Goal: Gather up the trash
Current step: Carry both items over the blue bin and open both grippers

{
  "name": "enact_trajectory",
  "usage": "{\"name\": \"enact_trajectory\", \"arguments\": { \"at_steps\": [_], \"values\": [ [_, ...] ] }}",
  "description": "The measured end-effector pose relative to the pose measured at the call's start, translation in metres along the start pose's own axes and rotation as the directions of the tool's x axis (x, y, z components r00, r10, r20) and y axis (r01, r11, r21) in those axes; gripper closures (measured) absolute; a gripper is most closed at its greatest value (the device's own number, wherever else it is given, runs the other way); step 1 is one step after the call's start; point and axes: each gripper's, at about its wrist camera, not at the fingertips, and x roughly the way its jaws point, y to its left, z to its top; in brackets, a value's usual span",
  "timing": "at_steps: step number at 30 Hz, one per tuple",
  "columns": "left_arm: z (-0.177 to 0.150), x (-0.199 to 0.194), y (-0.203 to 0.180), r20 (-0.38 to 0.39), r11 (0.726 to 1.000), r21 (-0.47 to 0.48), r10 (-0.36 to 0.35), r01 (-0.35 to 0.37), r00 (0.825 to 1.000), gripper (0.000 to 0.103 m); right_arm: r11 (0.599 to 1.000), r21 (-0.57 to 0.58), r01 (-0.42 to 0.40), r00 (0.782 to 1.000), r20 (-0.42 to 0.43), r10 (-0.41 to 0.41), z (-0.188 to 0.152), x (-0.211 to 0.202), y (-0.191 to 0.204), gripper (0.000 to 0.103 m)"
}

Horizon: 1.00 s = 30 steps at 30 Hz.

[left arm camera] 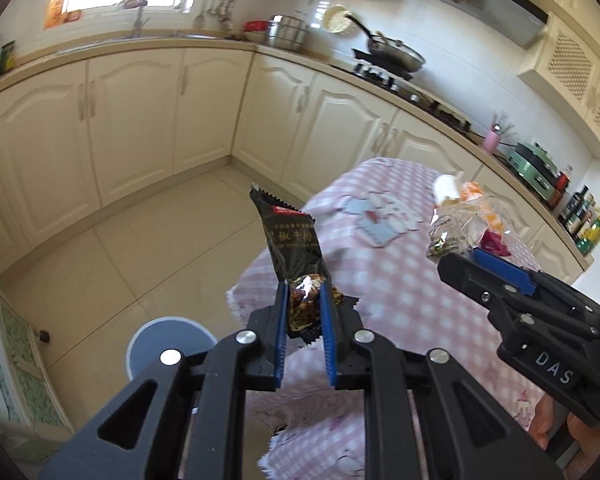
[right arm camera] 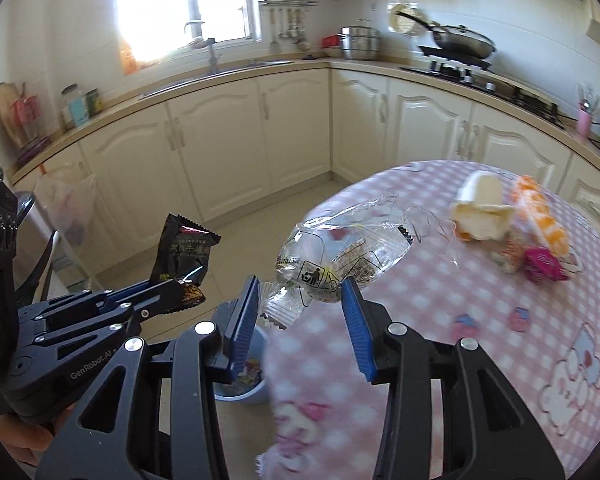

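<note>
Holding a black wrapper (left arm camera: pixel 296 256) clenched in my left tongs (left arm camera: pixel 304 312) above the bin (left arm camera: pixel 168 340), ready to drop. My right tongs (right arm camera: pixel 300 308) stand spread around a clear wrapper (right arm camera: pixel 340 256) at the table (right arm camera: pixel 440 320) edge, not yet gripping it.

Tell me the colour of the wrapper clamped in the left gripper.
Black wrapper, gold print; left wrist view shows it best.

Bin (right arm camera: pixel 240 376) on floor, left of table (right arm camera: pixel 440 360).
</note>
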Motion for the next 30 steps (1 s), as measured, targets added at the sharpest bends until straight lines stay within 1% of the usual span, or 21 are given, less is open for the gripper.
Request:
{"name": "enact_trajectory", "arguments": {
  "at_steps": [6, 11, 14, 19, 23, 25, 26, 28, 30],
  "values": [
    [-0.01, 0.003, 0.06, -0.029, 0.994, -0.087, 0.059, -0.061, 0.998, 0.088, 0.994, -0.061, -0.094, 0.994, -0.058, 0.09, 0.002, 0.042, 0.053, 0.063],
    [-0.019, 0.017, 0.1, -0.067, 0.985, -0.147, 0.081, -0.09, 0.994, 0.088, 0.986, -0.082, -0.143, 0.987, -0.09, 0.135, -0.006, 0.072, 0.086, 0.063],
    [-0.026, 0.028, 0.122, -0.092, 0.977, -0.183, 0.093, -0.109, 0.991, 0.088, 0.983, -0.092, -0.16, 0.981, -0.122, 0.148, -0.012, 0.095, 0.101, 0.063],
    [-0.031, 0.05, 0.15, -0.13, 0.968, -0.214, 0.105, -0.131, 0.986, 0.088, 0.98, -0.096, -0.174, 0.975, -0.159, 0.157, -0.018, 0.124, 0.115, 0.063],
    [-0.033, 0.064, 0.161, -0.149, 0.963, -0.23, 0.106, -0.139, 0.983, 0.088, 0.982, -0.093, -0.166, 0.974, -0.168, 0.149, -0.019, 0.138, 0.119, 0.063],
    [-0.031, 0.069, 0.165, -0.143, 0.961, -0.243, 0.097, -0.13, 0.985, 0.087, 0.984, -0.105, -0.145, 0.979, -0.158, 0.128, -0.019, 0.142, 0.119, 0.063],
    [-0.029, 0.071, 0.168, -0.138, 0.96, -0.253, 0.085, -0.118, 0.987, 0.085, 0.984, -0.109, -0.138, 0.98, -0.156, 0.121, -0.019, 0.143, 0.119, 0.063],
    [-0.028, 0.076, 0.172, -0.136, 0.957, -0.267, 0.079, -0.114, 0.987, 0.065, 0.985, -0.106, -0.137, 0.98, -0.161, 0.119, -0.02, 0.147, 0.118, 0.063],
    [-0.028, 0.08, 0.177, -0.138, 0.954, -0.267, 0.106, -0.14, 0.985, 0.058, 0.985, -0.108, -0.133, 0.979, -0.169, 0.114, -0.022, 0.151, 0.117, 0.063]
  ]
}}
